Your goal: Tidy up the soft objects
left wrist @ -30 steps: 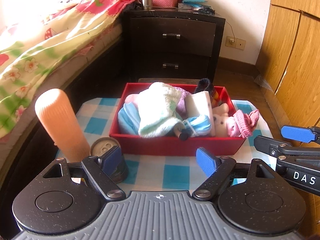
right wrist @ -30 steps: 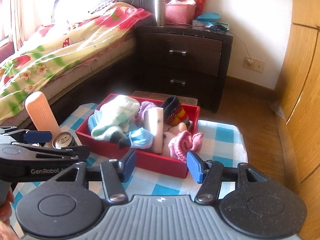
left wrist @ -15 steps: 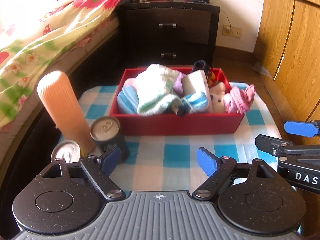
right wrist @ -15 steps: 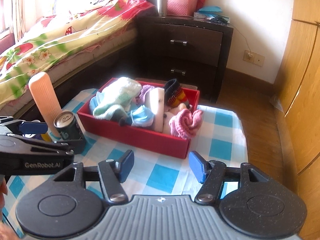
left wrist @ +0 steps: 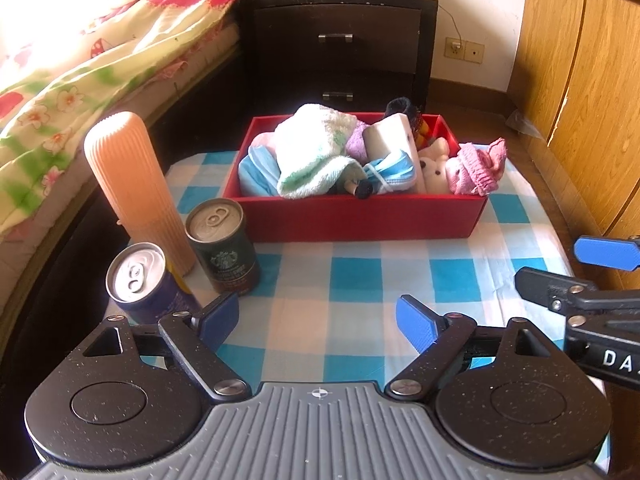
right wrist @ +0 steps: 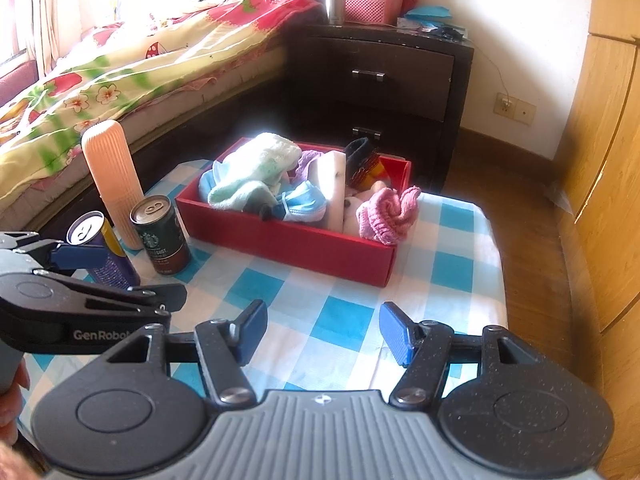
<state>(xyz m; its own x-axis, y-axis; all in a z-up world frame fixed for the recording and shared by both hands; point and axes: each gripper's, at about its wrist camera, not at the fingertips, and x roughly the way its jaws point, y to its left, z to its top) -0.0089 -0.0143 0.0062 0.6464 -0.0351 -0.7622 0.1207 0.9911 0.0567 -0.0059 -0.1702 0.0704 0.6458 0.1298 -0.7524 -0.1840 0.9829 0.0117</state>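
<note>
A red box (left wrist: 352,220) stands at the far side of the blue-checked table and is heaped with soft things. They include a white-green towel (left wrist: 316,156), a blue face mask (left wrist: 388,172), a small plush toy (left wrist: 434,168) and a pink knit hat (left wrist: 476,172) hanging over the right end. My left gripper (left wrist: 318,316) hovers open over the cloth, well short of the box, with nothing between its fingers. My right gripper (right wrist: 324,330) is also open and empty, on the near side of the red box (right wrist: 288,236) and the pink hat (right wrist: 388,212).
A peach ribbed bottle (left wrist: 132,184), a green coffee can (left wrist: 222,248) and a blue can (left wrist: 140,280) stand on the table's left. Behind are a bed (left wrist: 80,80) and a dark nightstand (left wrist: 340,48). A wooden wardrobe (left wrist: 580,100) lines the right.
Both grippers have drawn back from the red box, which now looks smaller and farther. The two cans have come into full view. The right jaws stand a little wider.
</note>
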